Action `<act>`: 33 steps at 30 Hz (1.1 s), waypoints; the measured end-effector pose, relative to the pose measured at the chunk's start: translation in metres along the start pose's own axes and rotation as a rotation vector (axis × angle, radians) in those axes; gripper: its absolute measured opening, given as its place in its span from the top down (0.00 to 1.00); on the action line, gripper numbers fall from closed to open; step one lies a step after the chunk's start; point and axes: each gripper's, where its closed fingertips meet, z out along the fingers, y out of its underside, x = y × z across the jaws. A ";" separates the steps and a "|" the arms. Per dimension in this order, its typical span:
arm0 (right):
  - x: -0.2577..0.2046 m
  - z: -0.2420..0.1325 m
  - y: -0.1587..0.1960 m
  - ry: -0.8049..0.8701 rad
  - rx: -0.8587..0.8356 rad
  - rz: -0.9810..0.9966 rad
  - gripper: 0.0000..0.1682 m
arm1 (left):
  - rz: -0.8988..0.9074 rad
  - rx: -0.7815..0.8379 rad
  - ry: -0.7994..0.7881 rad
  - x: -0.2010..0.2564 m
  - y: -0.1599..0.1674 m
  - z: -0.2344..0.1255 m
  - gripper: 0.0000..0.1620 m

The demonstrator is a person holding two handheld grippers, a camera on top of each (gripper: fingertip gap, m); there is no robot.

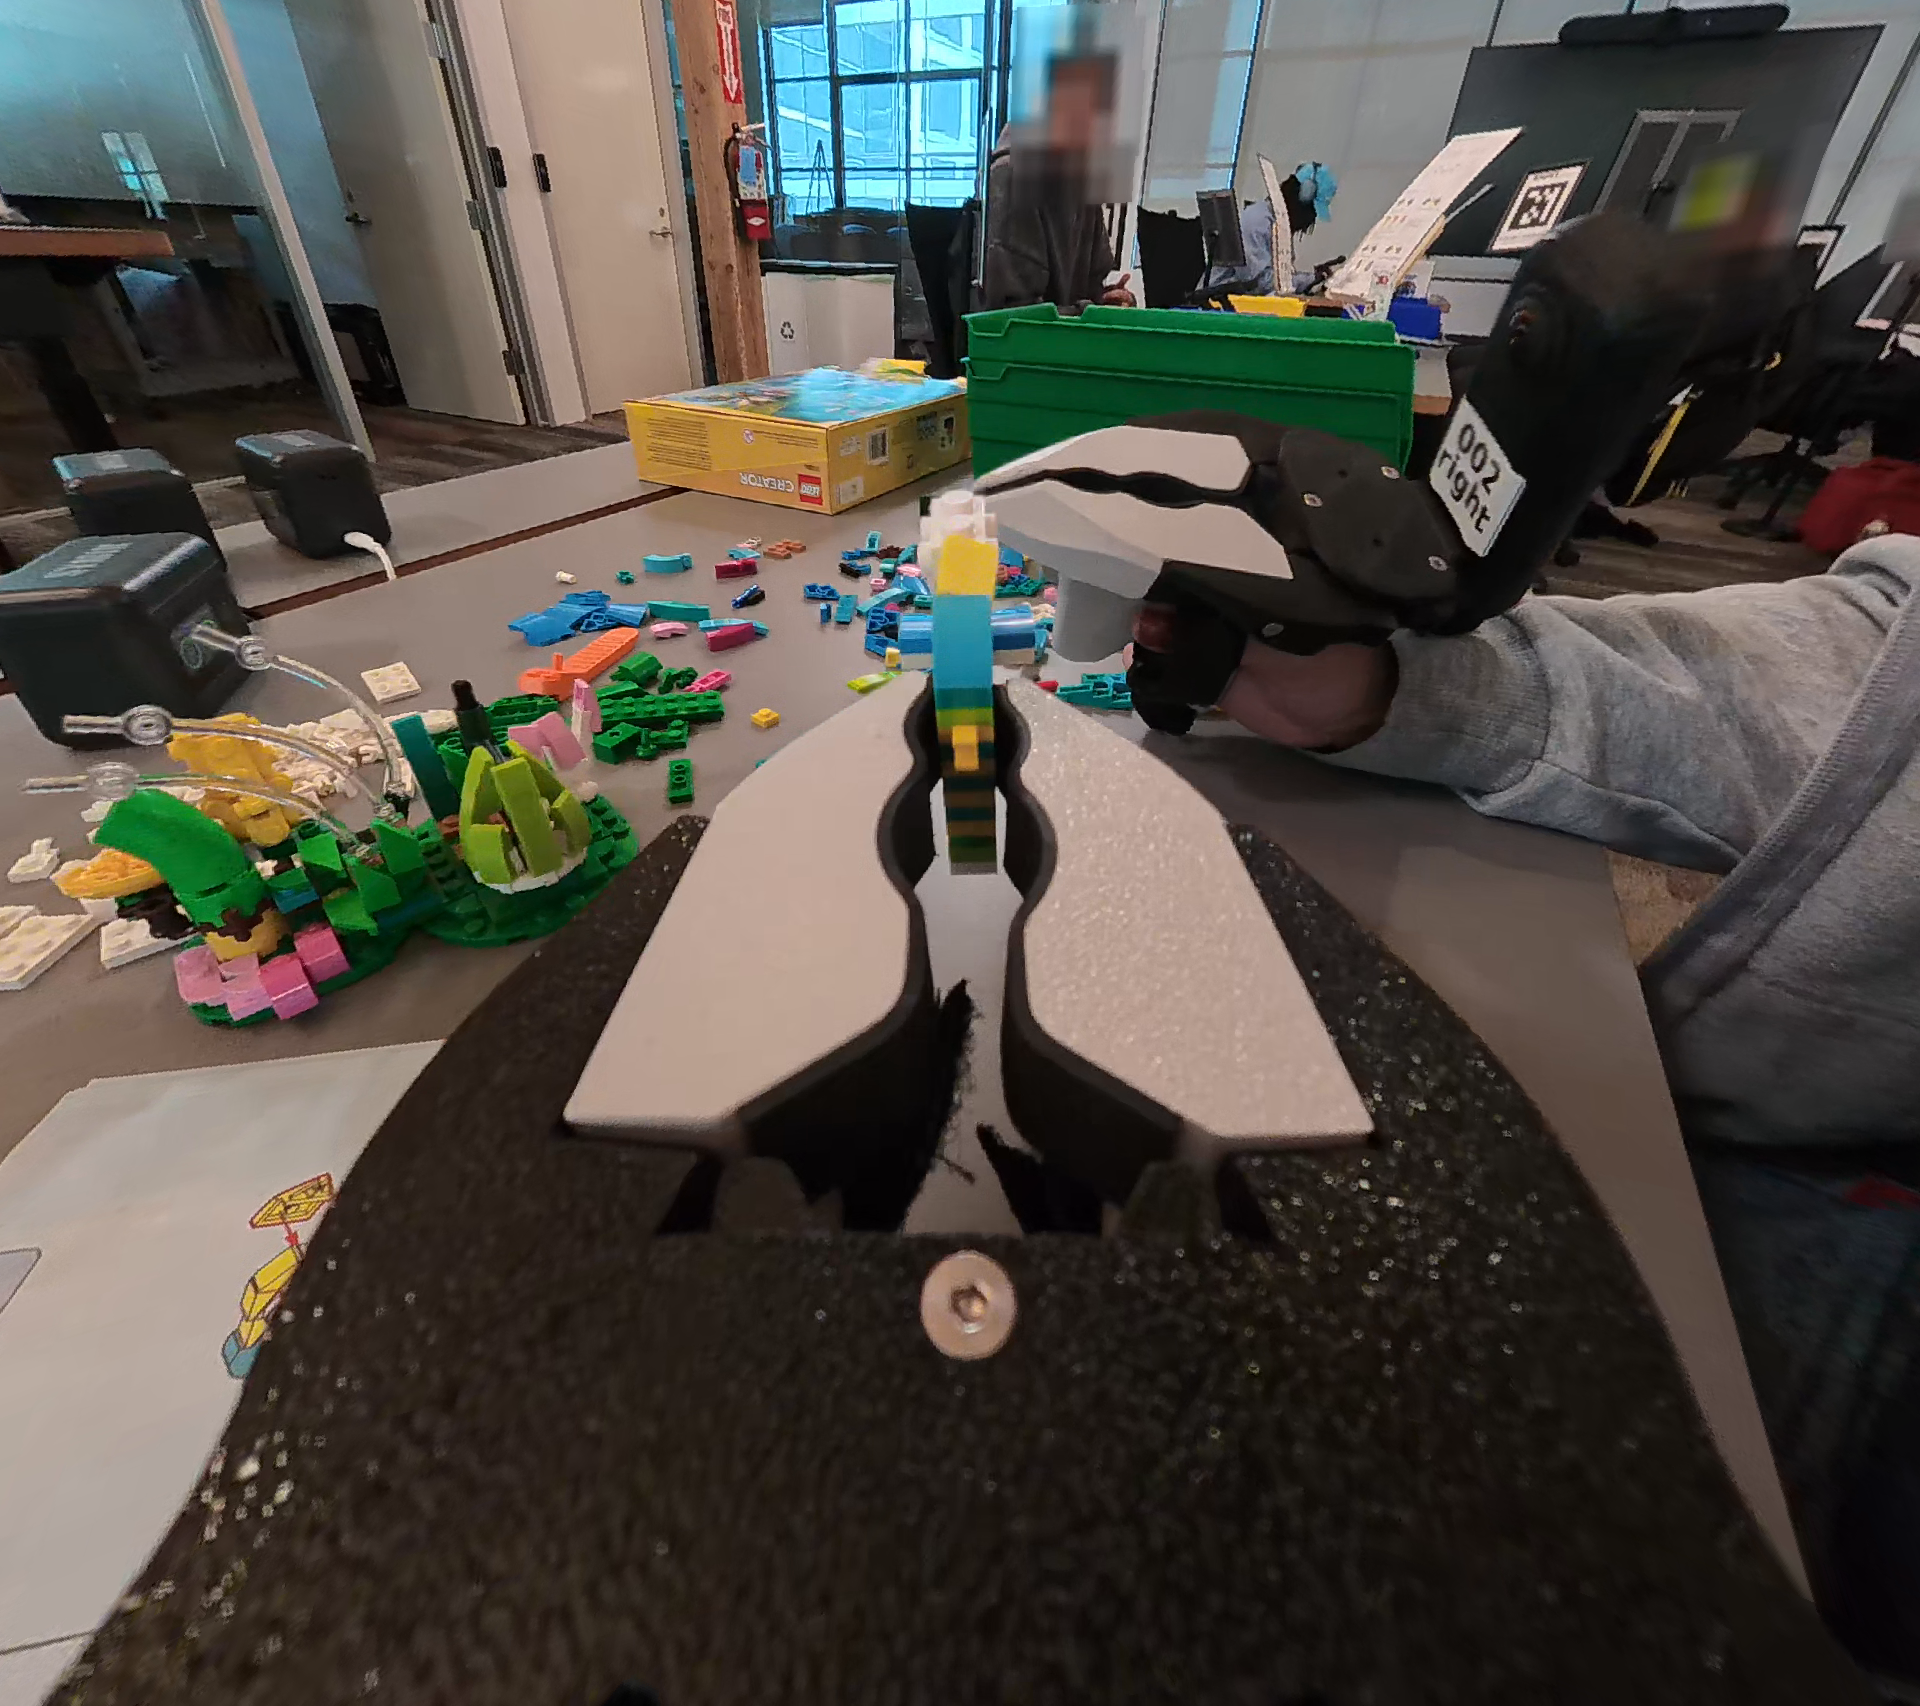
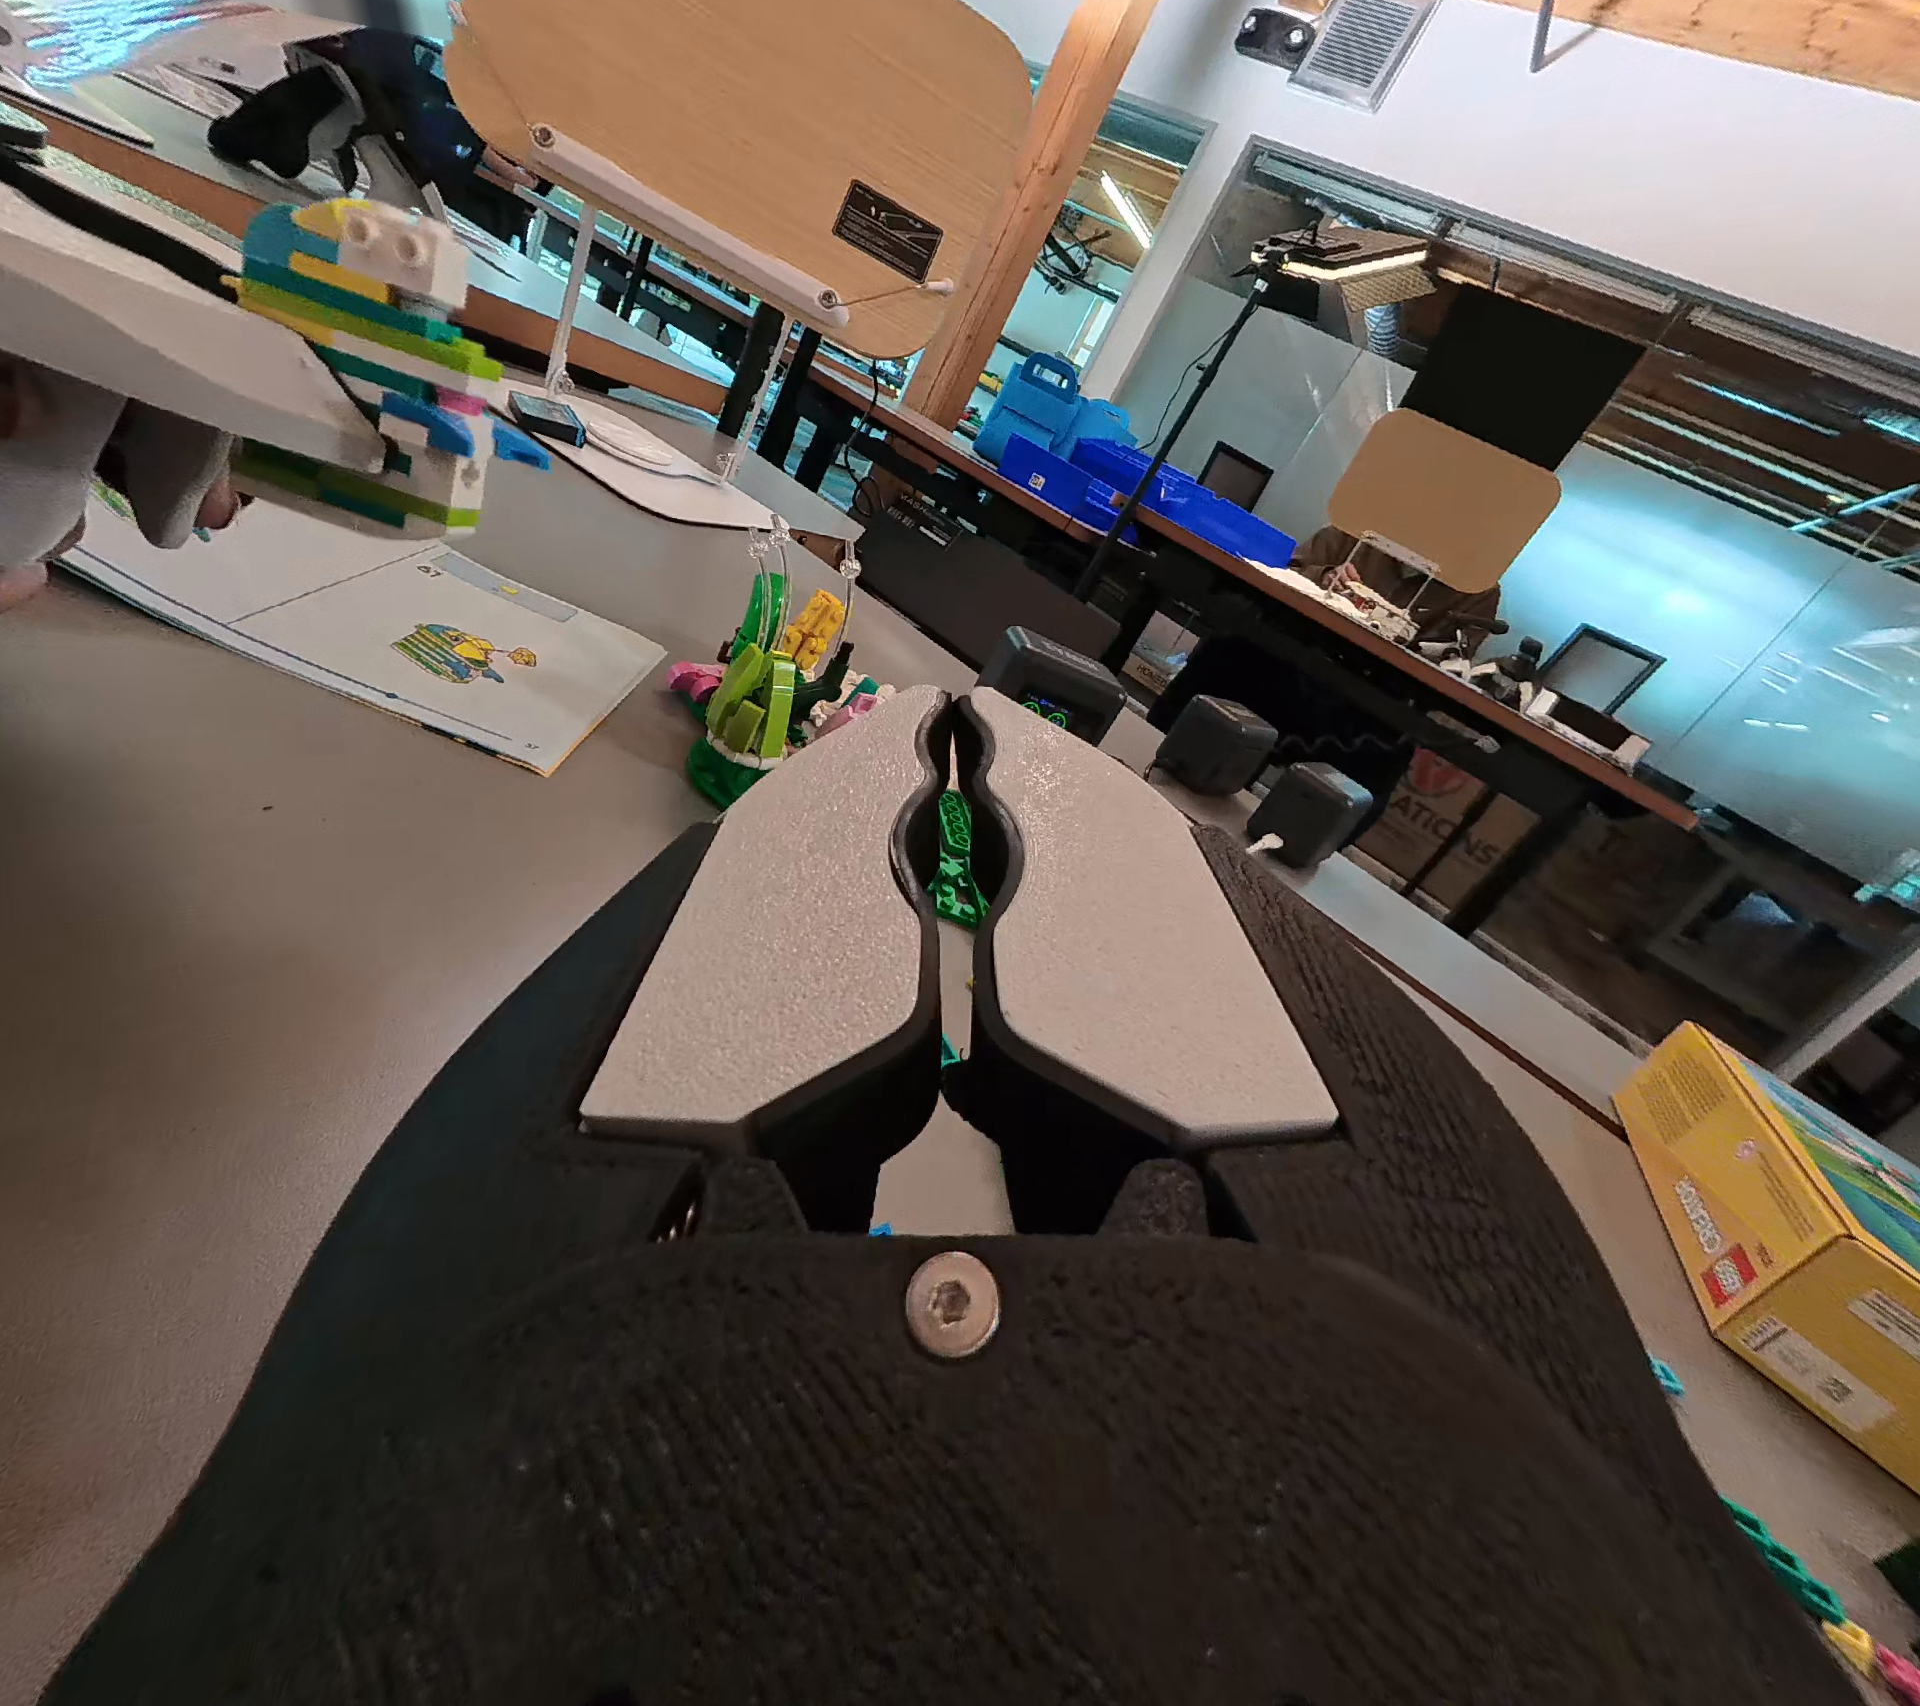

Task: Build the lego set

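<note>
My left gripper is shut on a striped lego assembly of teal, yellow, green and white layers, and holds it upright above the table. A white piece tops it. My right gripper is shut, with its tips right beside that white top. In the right wrist view the right gripper has its tips together. A green piece shows in the gap behind them; I cannot tell if it is gripped. The assembly shows at far left, in the left gripper's fingers.
A finished green flower build stands at left, also seen in the right wrist view. Loose bricks are scattered mid-table. An open instruction booklet, a yellow set box, green bins and black power units surround them. Tip to tip, the grippers are about 10 centimetres apart.
</note>
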 end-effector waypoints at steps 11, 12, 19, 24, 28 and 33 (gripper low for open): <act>-0.003 0.000 0.001 -0.008 -0.008 -0.011 1.00 | -0.040 -0.006 -0.032 -0.007 0.001 0.000 0.95; -0.003 0.000 0.001 -0.009 -0.008 -0.014 1.00 | -0.046 -0.003 -0.035 -0.008 0.000 -0.001 0.95; -0.005 0.001 0.001 -0.013 -0.012 -0.021 1.00 | -0.088 -0.035 -0.091 -0.018 0.005 -0.002 0.95; 0.003 0.001 0.005 0.032 -0.052 0.006 1.00 | -0.042 -0.065 -0.104 -0.016 0.008 0.000 0.95; 0.017 0.002 0.012 0.107 -0.102 0.045 1.00 | -0.036 -0.074 -0.121 -0.017 0.009 -0.001 0.95; 0.024 0.006 0.016 0.060 -0.129 0.108 0.96 | -0.082 -0.082 -0.166 -0.026 0.010 -0.003 0.95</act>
